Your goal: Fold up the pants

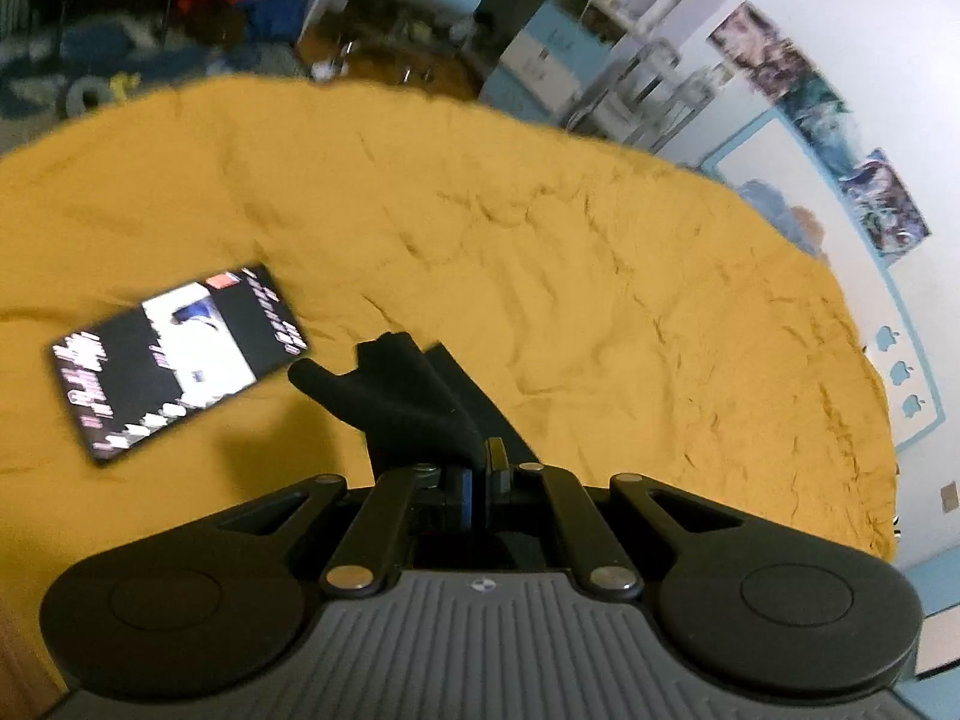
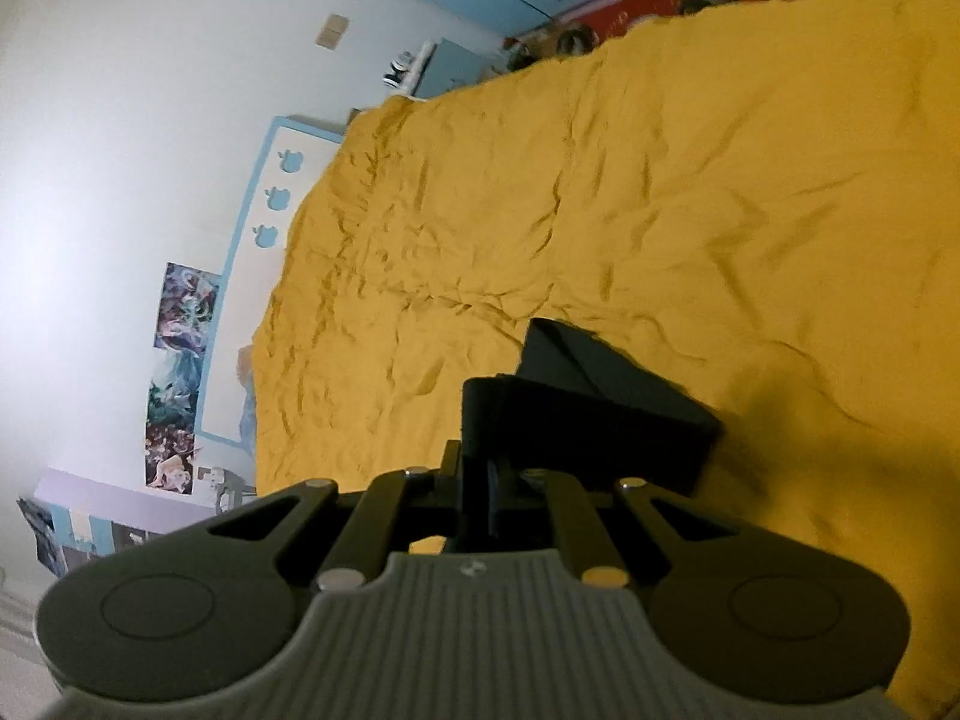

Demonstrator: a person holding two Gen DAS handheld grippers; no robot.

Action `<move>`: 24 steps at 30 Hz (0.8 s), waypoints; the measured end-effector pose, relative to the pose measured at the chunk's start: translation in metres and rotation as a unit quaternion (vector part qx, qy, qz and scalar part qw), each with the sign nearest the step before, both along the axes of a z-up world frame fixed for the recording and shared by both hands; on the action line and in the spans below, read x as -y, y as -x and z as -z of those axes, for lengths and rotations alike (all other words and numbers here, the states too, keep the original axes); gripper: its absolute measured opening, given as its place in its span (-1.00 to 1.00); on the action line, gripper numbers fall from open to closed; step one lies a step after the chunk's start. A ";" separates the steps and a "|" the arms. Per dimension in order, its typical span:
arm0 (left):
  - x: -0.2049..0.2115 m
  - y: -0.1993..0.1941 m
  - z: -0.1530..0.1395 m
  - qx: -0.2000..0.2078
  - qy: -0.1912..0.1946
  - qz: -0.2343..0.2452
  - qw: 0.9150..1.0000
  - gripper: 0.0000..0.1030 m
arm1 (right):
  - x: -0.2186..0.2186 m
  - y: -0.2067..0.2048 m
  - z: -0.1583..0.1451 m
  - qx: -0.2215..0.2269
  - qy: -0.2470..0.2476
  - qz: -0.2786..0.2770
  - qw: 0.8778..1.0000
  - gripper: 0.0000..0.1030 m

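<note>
Step in hand: a judgement — both grippers carry one edge of the black pants (image 1: 408,396) over the yellow bedspread (image 1: 600,276), most likely to lay it down as a fold.
Left gripper (image 1: 480,474): jaws pressed together, pinching a bunched ridge of black cloth that runs off toward 11 o'clock in the left wrist view.
Right gripper (image 2: 492,480): jaws pressed together on a flat, layered corner of the pants (image 2: 588,414), which spreads toward 1 o'clock in the right wrist view.
Doing it well: keep both pinches level and the held edge taut, so the cloth lands flat and square.
Pants' long axis: cannot tell; only the held ends show.
Nearby: a dark printed booklet (image 1: 180,360) lies on the bedspread at 10 o'clock of the left gripper, apart from the cloth.
</note>
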State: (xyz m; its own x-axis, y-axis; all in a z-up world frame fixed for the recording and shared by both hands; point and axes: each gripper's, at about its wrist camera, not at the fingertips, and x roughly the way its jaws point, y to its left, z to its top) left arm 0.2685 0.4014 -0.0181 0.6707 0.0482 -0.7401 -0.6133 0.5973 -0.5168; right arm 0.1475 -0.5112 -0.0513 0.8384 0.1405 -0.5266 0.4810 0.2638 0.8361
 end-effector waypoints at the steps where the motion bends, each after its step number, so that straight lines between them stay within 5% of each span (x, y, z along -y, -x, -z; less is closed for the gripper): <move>1: 0.001 -0.013 0.005 -0.012 0.001 0.003 1.000 -0.94 | 0.002 -0.014 0.002 -0.005 -0.002 -0.004 1.000 -0.96; 9: 0.006 -0.109 0.049 -0.103 -0.019 0.013 0.994 -0.94 | 0.014 -0.126 0.045 -0.081 -0.016 -0.035 0.996 -0.96; 17: 0.018 -0.162 0.082 -0.160 -0.036 0.022 0.986 -0.81 | 0.019 -0.179 0.093 -0.139 -0.011 -0.050 0.989 -0.95; 24: 0.004 -0.158 0.073 -0.139 -0.166 -0.016 0.976 -0.56 | 0.025 -0.175 0.086 -0.129 0.082 -0.058 0.986 -0.60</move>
State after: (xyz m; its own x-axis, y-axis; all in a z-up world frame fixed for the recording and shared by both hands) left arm 0.4268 0.3971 -0.0907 0.4403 0.3337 -0.8335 -0.7236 0.6815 -0.1094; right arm 0.3222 -0.5359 -0.1377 0.6564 0.1223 -0.7444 0.6311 0.4515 0.6307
